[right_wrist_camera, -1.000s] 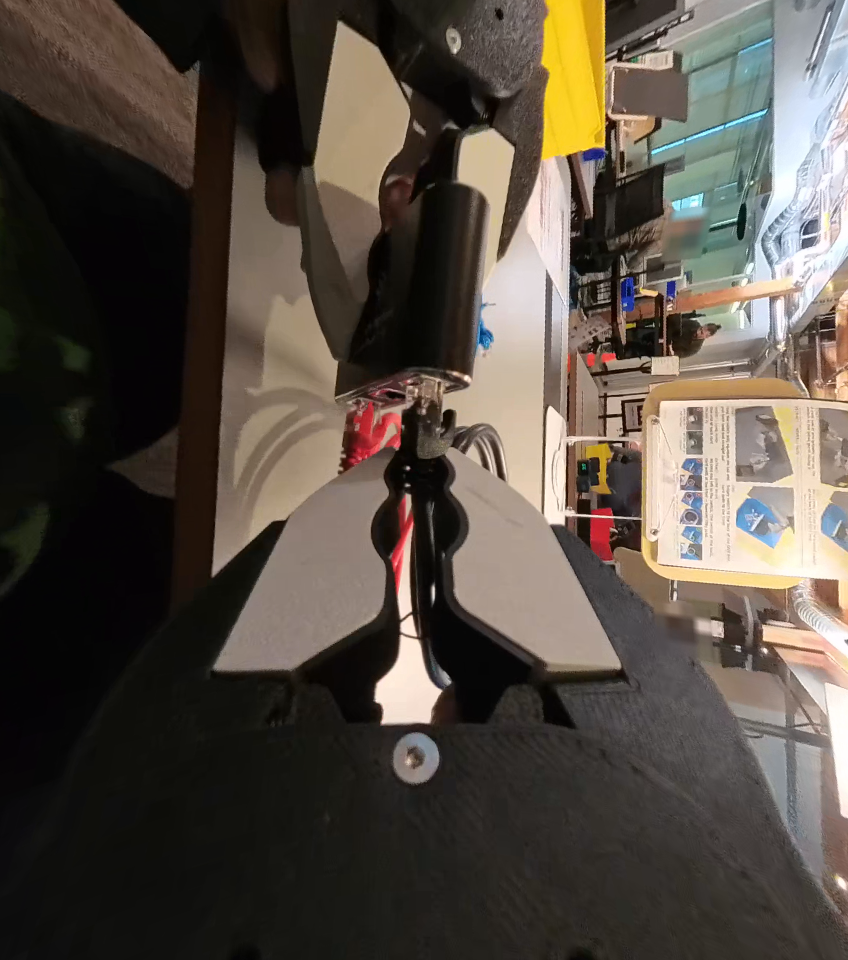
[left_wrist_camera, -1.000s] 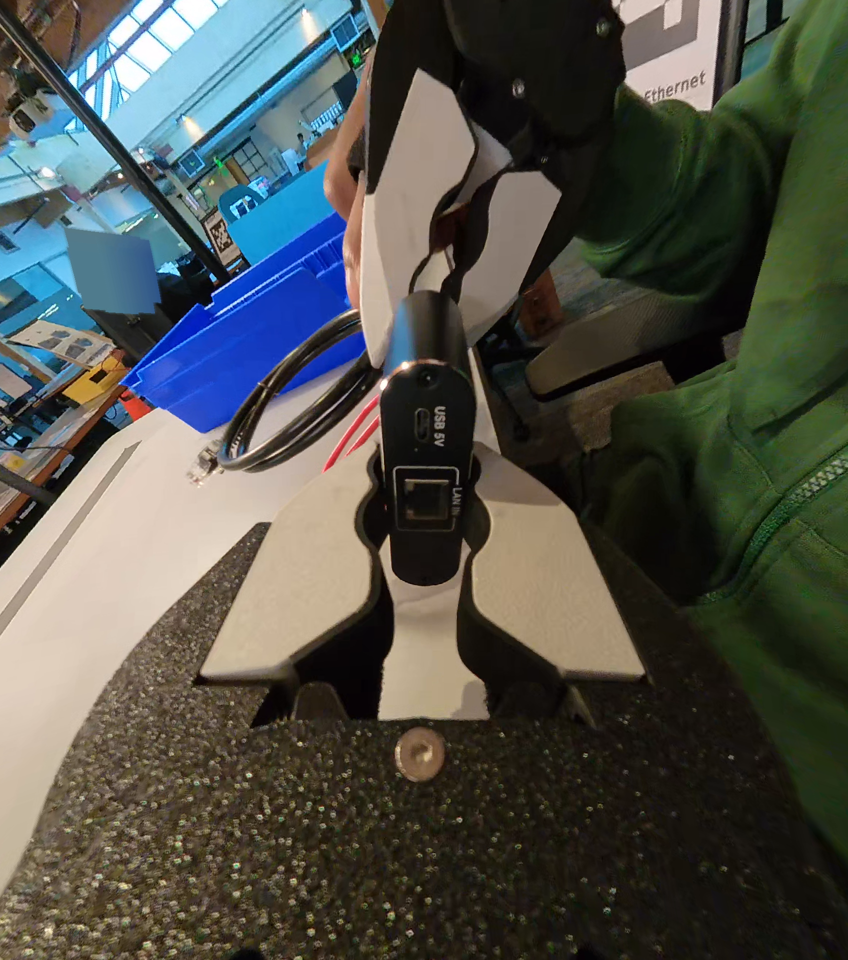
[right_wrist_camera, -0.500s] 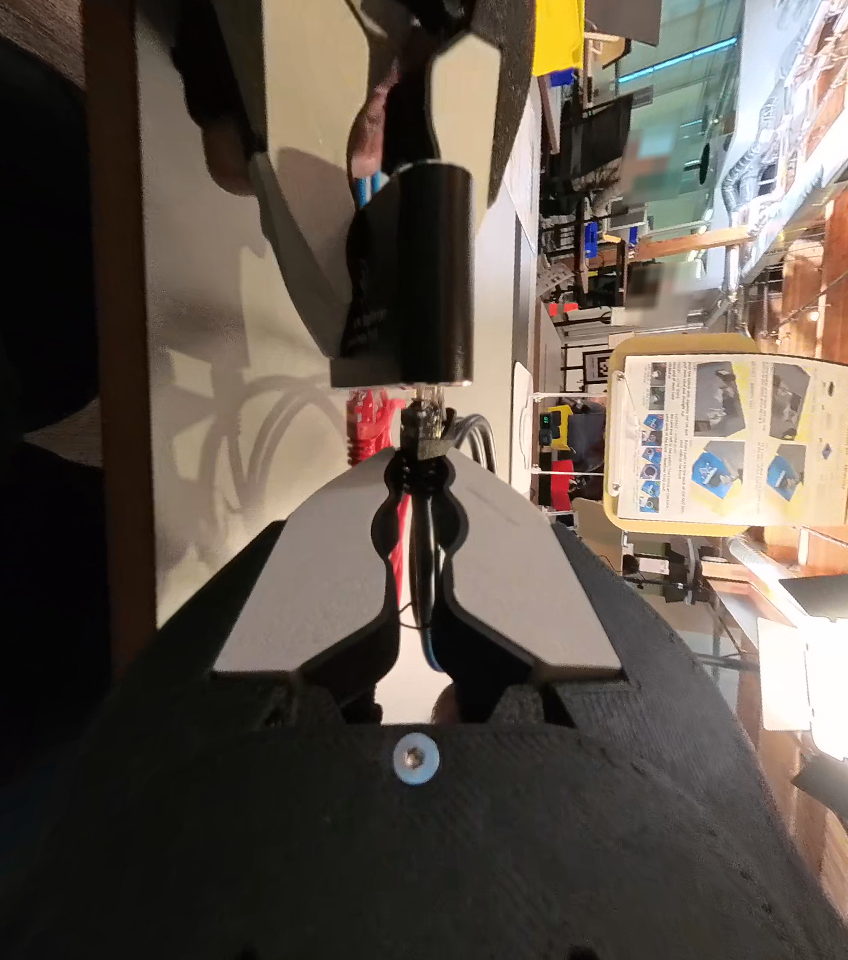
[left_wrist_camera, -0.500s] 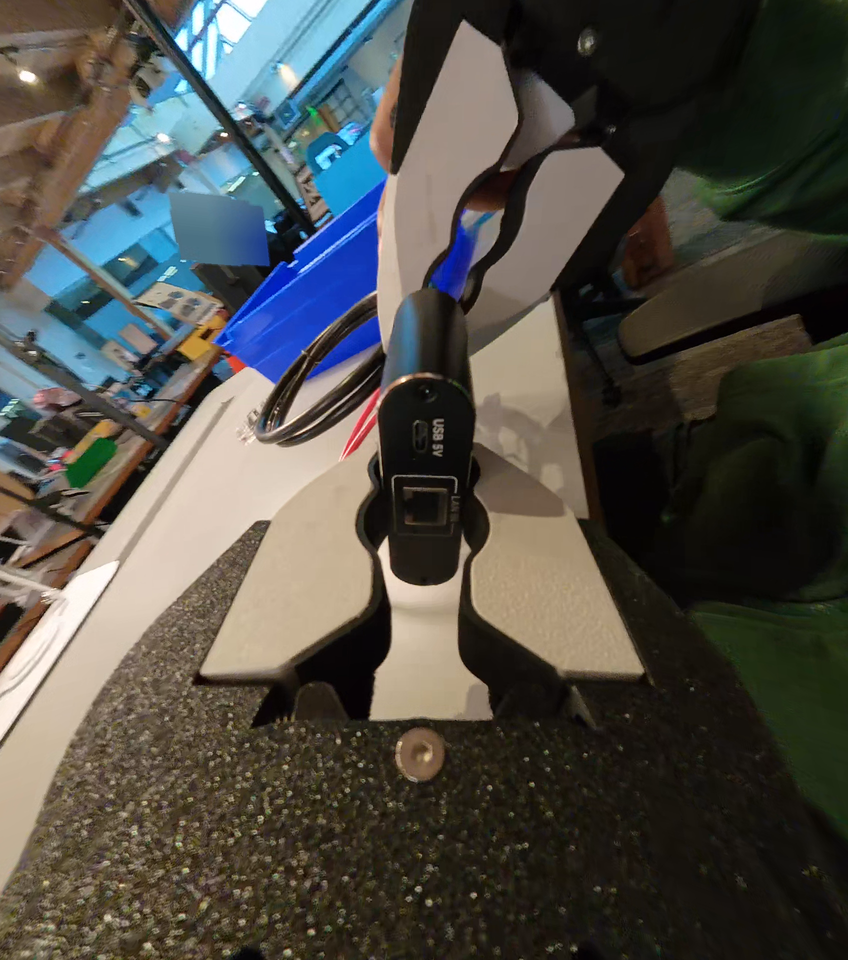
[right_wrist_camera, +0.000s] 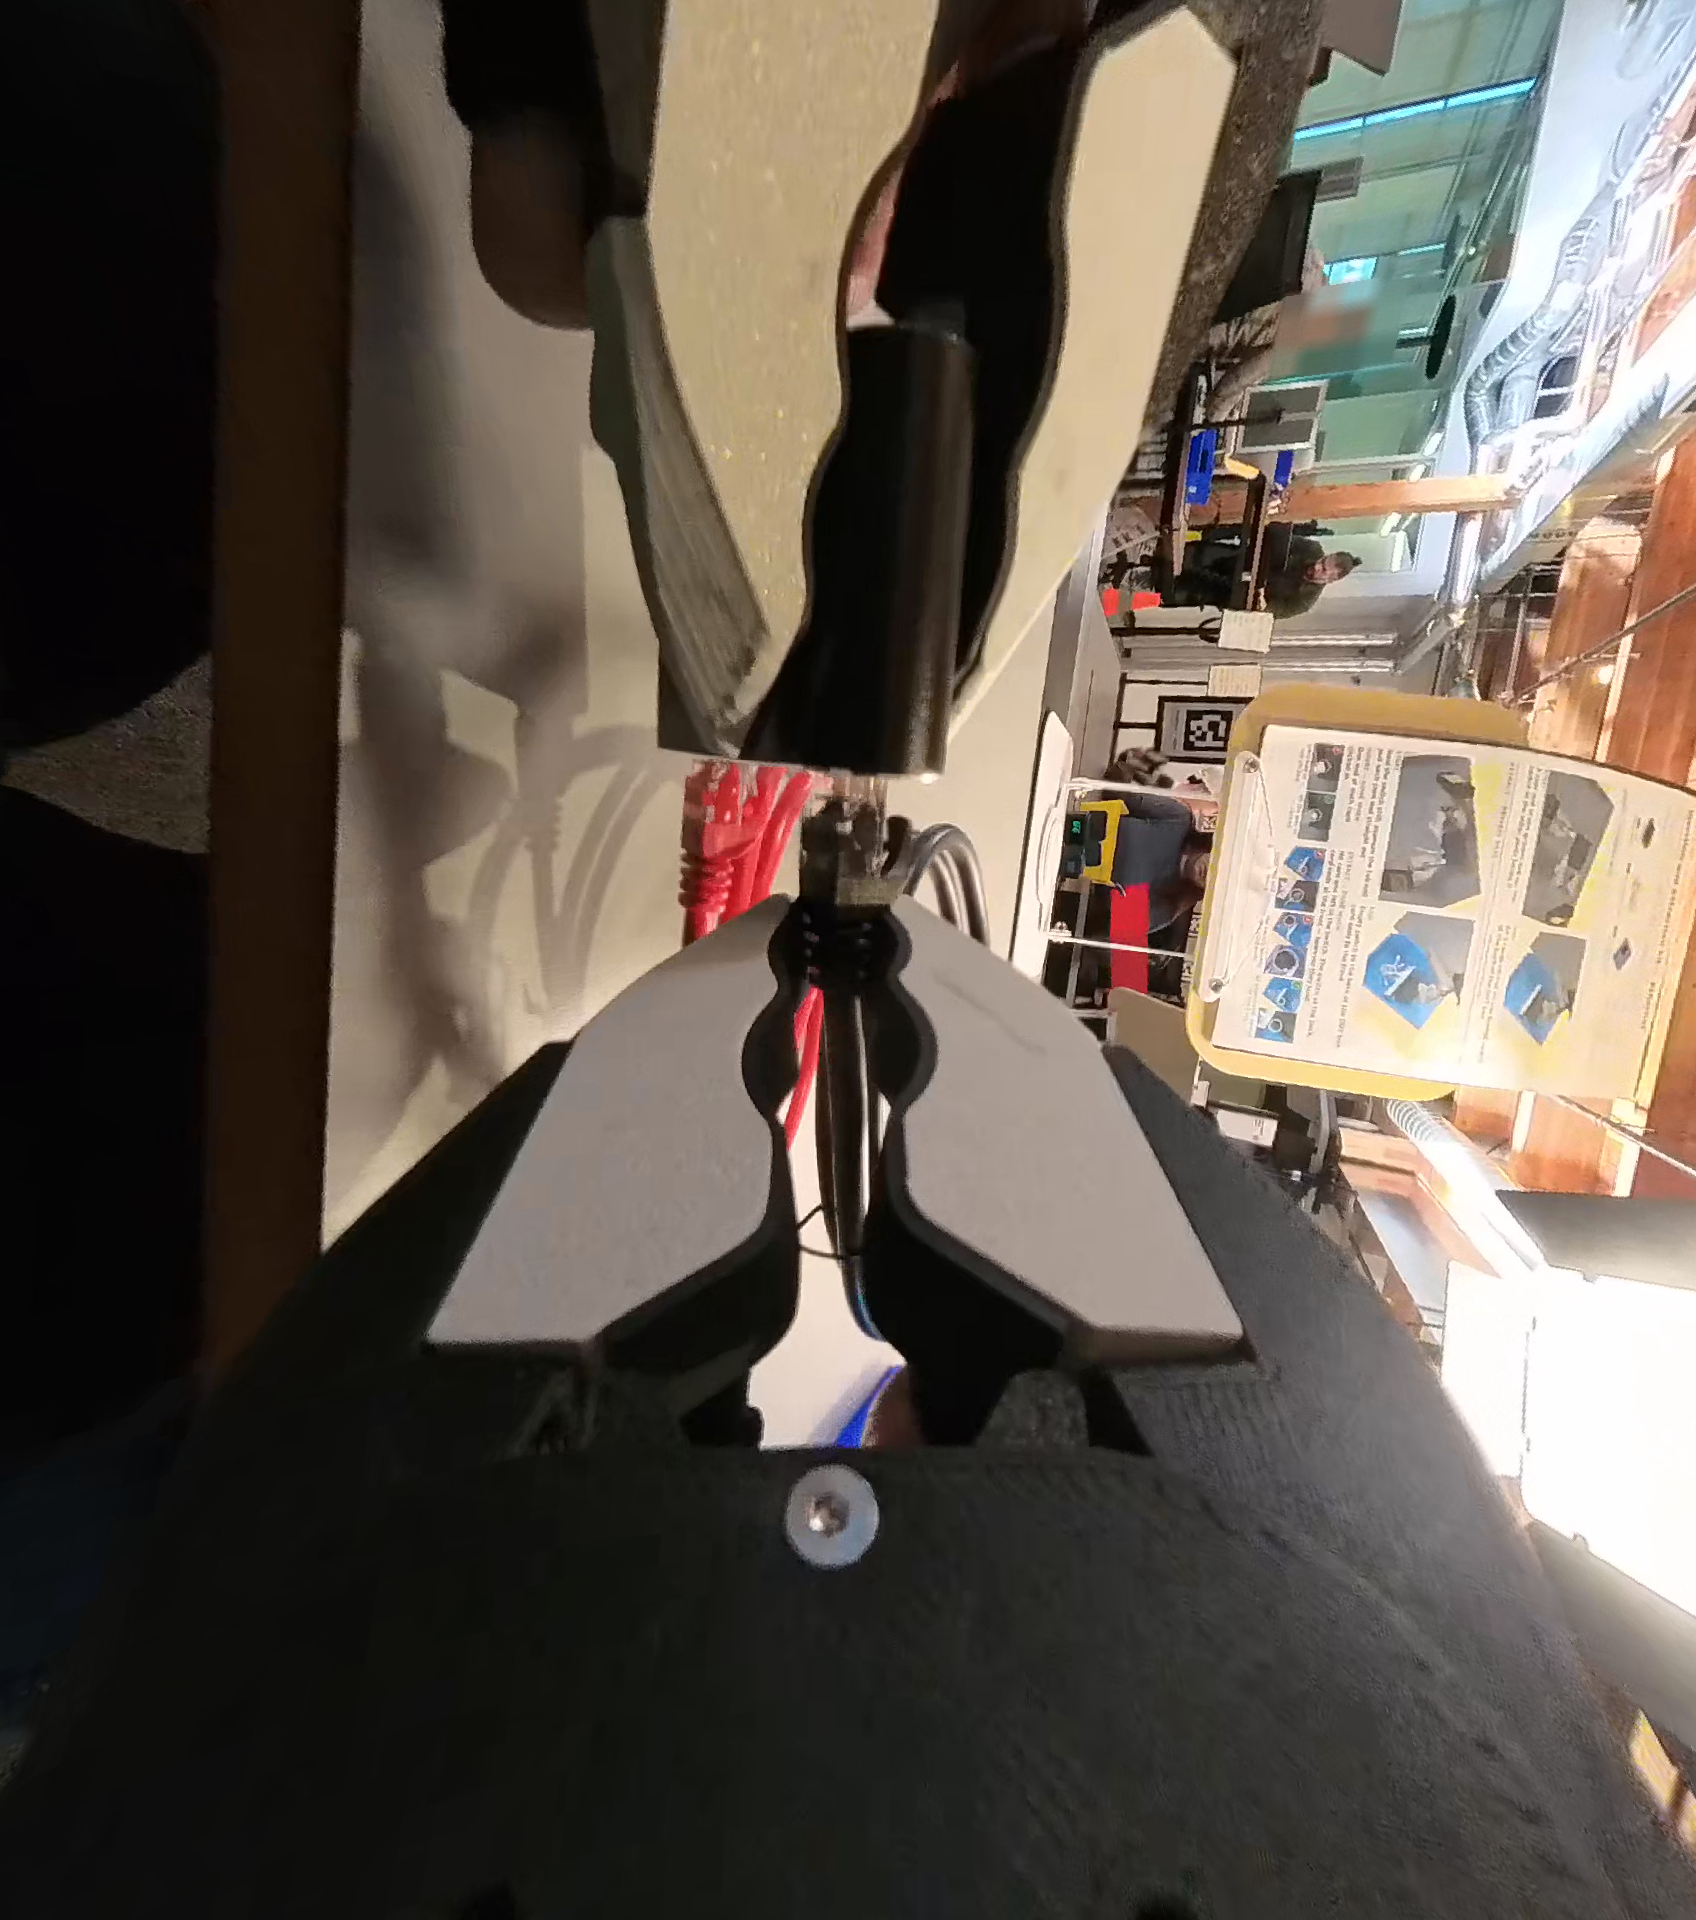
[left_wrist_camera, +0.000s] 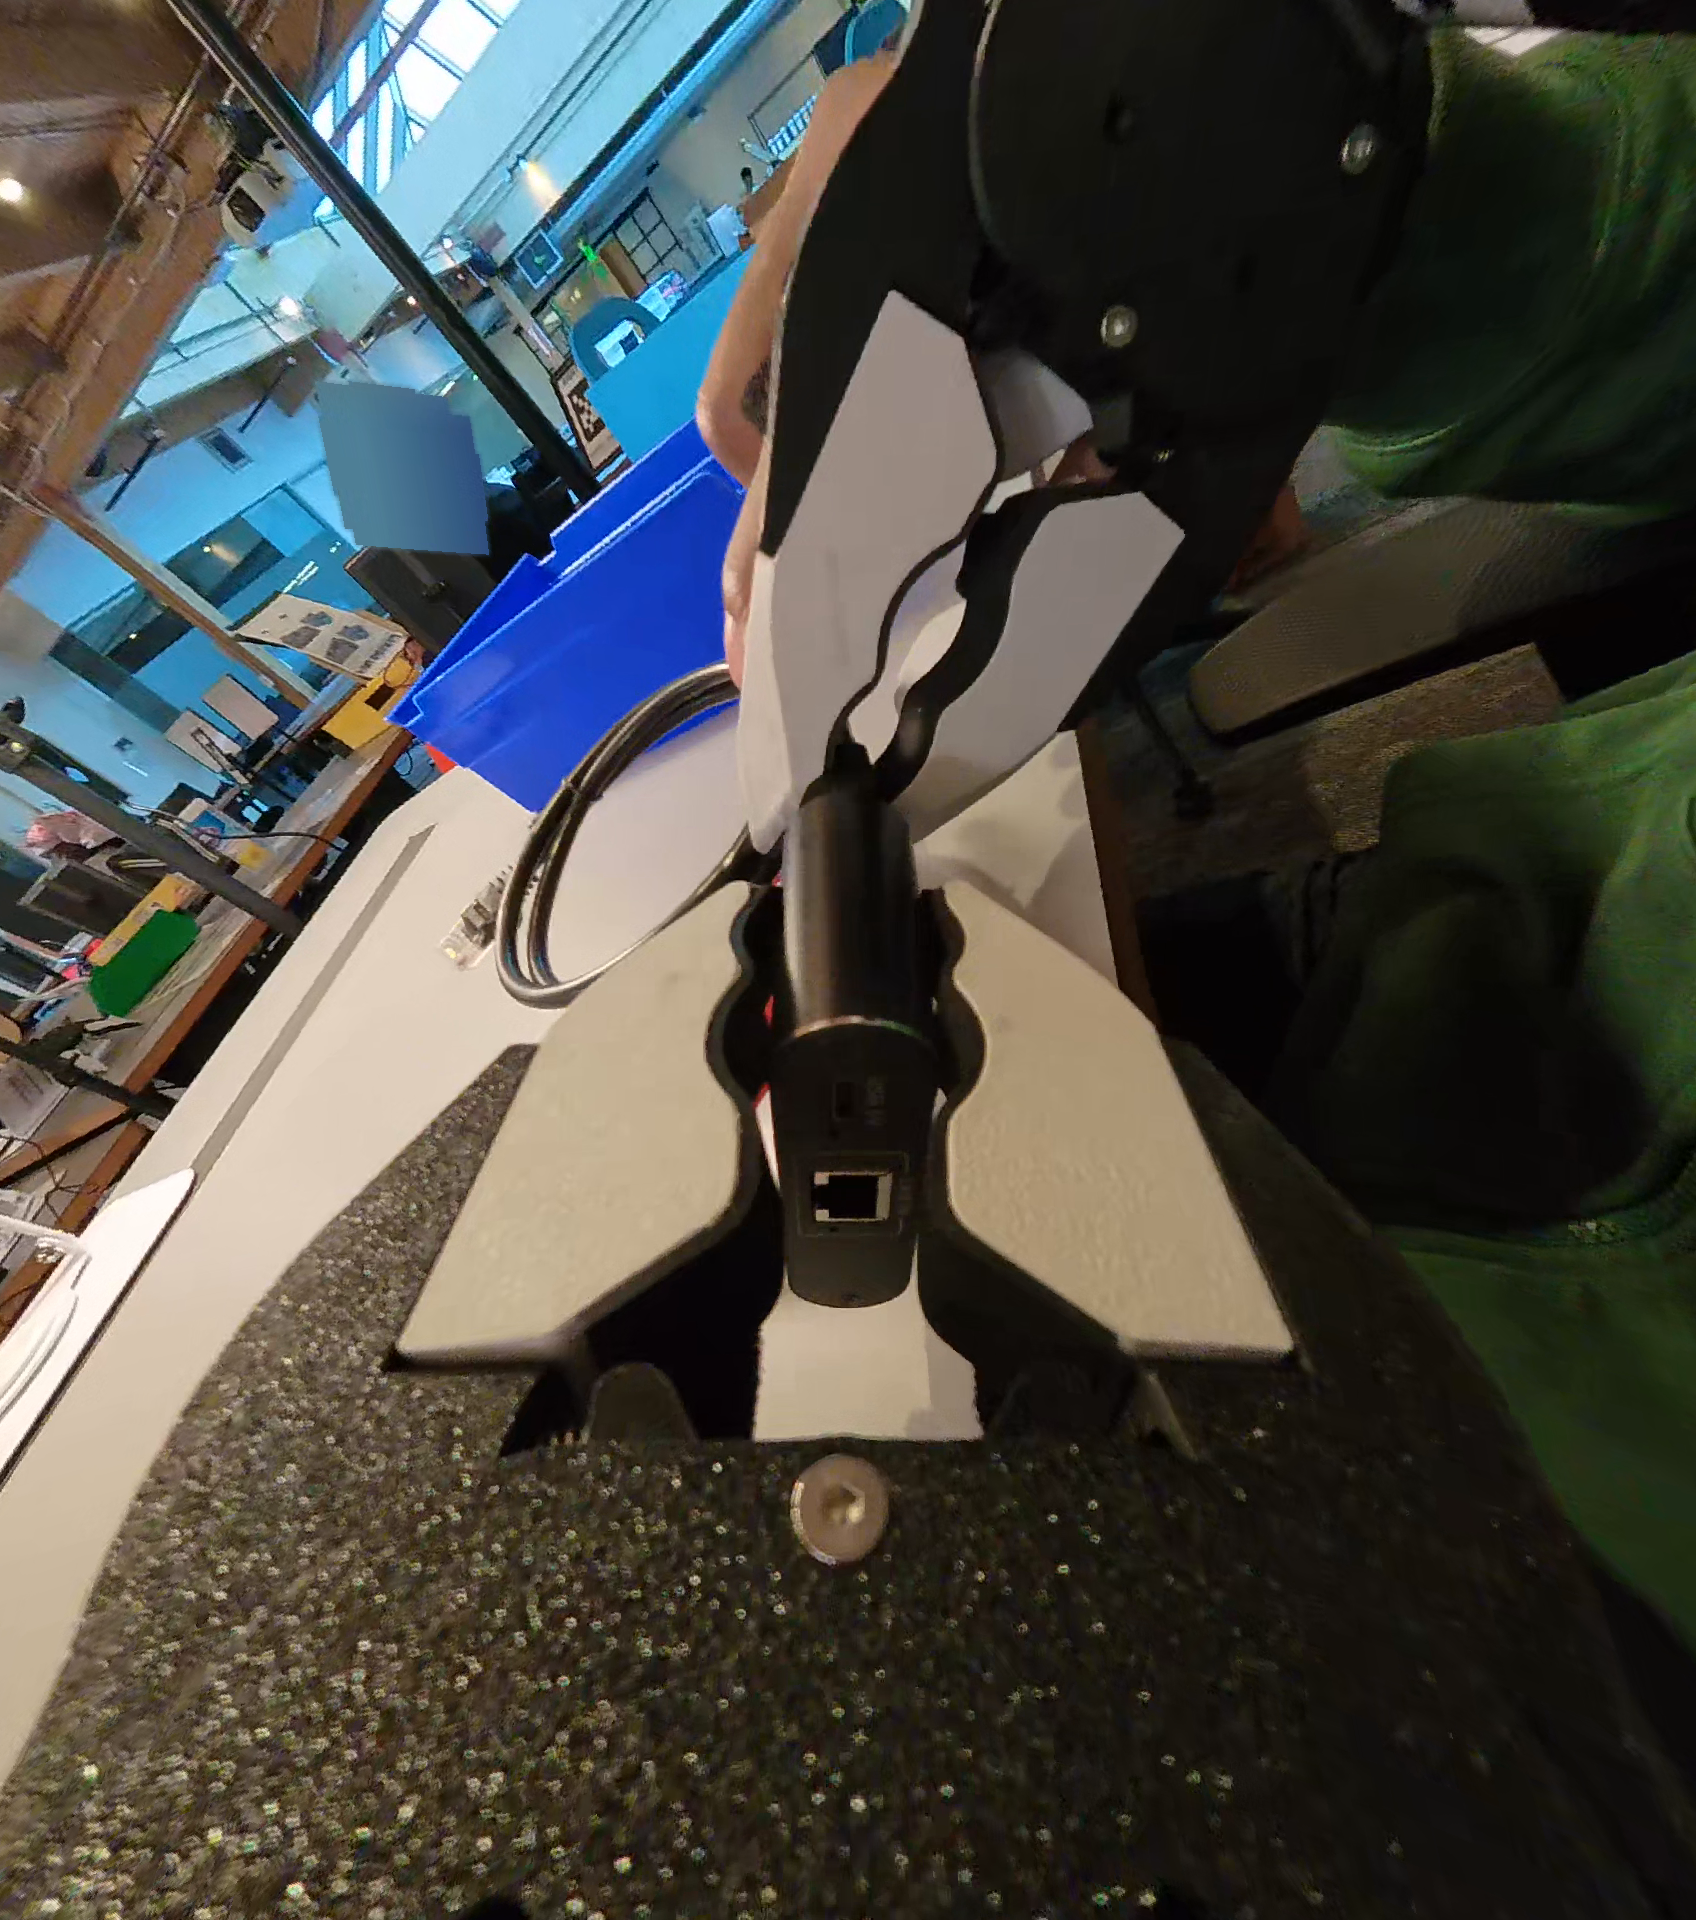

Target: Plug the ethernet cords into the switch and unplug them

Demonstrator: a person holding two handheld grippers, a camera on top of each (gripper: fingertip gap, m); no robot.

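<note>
The left gripper [left_wrist_camera: 849, 935] is clamping the black switch [left_wrist_camera: 849, 1122] above the desk's [left_wrist_camera: 324, 1039] near edge. The right gripper [right_wrist_camera: 839, 914] is pinching a black ethernet cord's plug [right_wrist_camera: 849, 852] at the switch's far port. Red cords [right_wrist_camera: 730, 842], a coiled black cord [left_wrist_camera: 553, 883] and blue bins [left_wrist_camera: 595, 644] are lying behind.

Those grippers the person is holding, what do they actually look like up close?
Each is a handheld tool with a black, speckled, foam-like body and a silver screw in its middle. The left gripper and right gripper both end in two flat, pale grey fingers with wavy, black-edged inner rims. The person wears a green zip-up fleece.
</note>
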